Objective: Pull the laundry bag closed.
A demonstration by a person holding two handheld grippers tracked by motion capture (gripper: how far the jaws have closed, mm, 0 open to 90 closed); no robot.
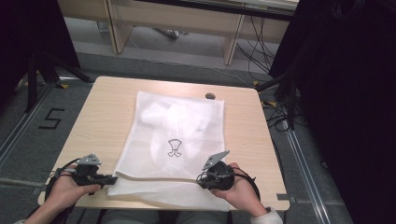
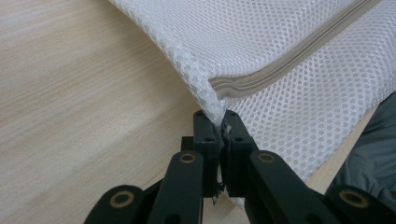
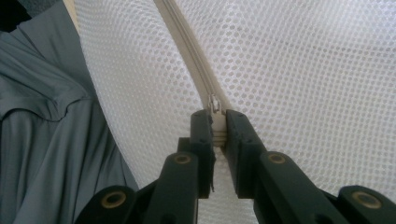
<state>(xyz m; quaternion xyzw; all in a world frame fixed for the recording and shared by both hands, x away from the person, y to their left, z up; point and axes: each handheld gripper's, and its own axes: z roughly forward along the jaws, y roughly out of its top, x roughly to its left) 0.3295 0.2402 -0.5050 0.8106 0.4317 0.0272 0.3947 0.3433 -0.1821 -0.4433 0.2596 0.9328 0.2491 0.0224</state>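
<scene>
You have a white mesh laundry bag (image 1: 175, 140) lying flat on the worktop (image 1: 102, 116), its near edge hanging slightly over the near side toward you. Something pale and bunched sits inside it toward the far half, and a small printed garment symbol (image 1: 174, 147) shows near the middle.

Your left gripper (image 1: 108, 179) is at the bag's near left corner; in the left gripper view its fingers (image 2: 205, 135) are pressed together on the mesh right where the zipper (image 2: 289, 58) ends, anchoring that corner. Your right gripper (image 1: 204, 176) is at the near right, and in the right gripper view its fingers (image 3: 201, 133) pinch the zipper pull (image 3: 214, 103), with the tape running away from them.

In the high view the zipper (image 1: 154, 178) runs as a beige line between your two grippers. It looks closed along that stretch, though the teeth are too fine to be sure. So the grasping part appears done: one corner held, the pull caught. What is left, as far as I can judge, is the slide itself along the near edge while you keep the other corner taut. Whether that run opens or finishes closing the bag, I cannot tell.
</scene>
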